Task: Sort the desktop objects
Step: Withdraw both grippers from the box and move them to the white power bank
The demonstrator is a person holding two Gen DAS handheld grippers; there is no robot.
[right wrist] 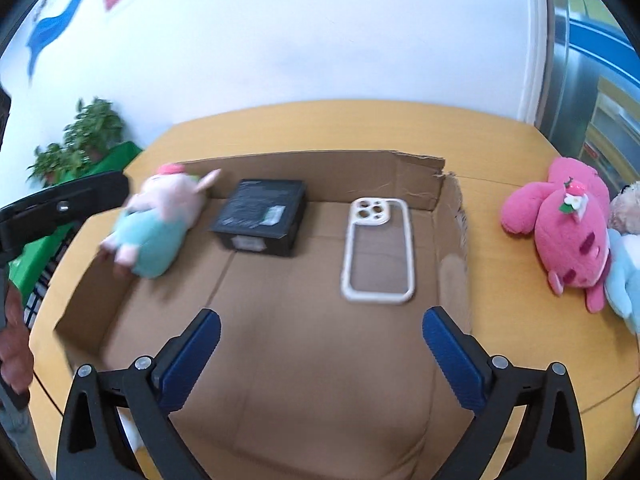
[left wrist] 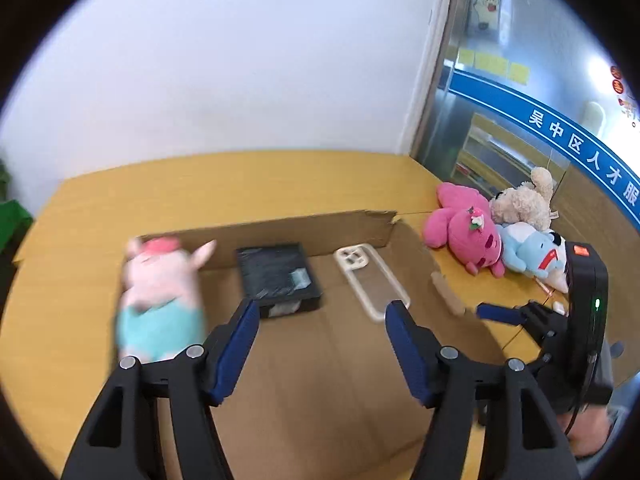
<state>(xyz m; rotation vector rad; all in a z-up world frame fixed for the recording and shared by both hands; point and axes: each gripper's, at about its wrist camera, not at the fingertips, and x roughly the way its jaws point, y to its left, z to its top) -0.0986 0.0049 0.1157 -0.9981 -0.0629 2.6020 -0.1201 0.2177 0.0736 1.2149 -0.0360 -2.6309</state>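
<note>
- Pink-and-teal plush pig [right wrist: 156, 224] lies blurred at the left end of the shallow brown cardboard tray [right wrist: 320, 360] on the yellow wooden desk [right wrist: 320, 120]
- Black rectangular box [right wrist: 262, 210] sits just right of the pig
- Clear white-rimmed phone case [right wrist: 378, 250] lies flat further right in the tray
- Left tool [left wrist: 320, 312] and right tool [right wrist: 320, 320] are spread wide, released, above the tray floor
- Pink plush bear [right wrist: 568, 232], a cream plush [left wrist: 524, 200] and a blue plush [left wrist: 528, 250] are piled on the desk right of the tray

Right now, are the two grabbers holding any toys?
Left gripper: open, holding nothing.
Right gripper: open, holding nothing.
</note>
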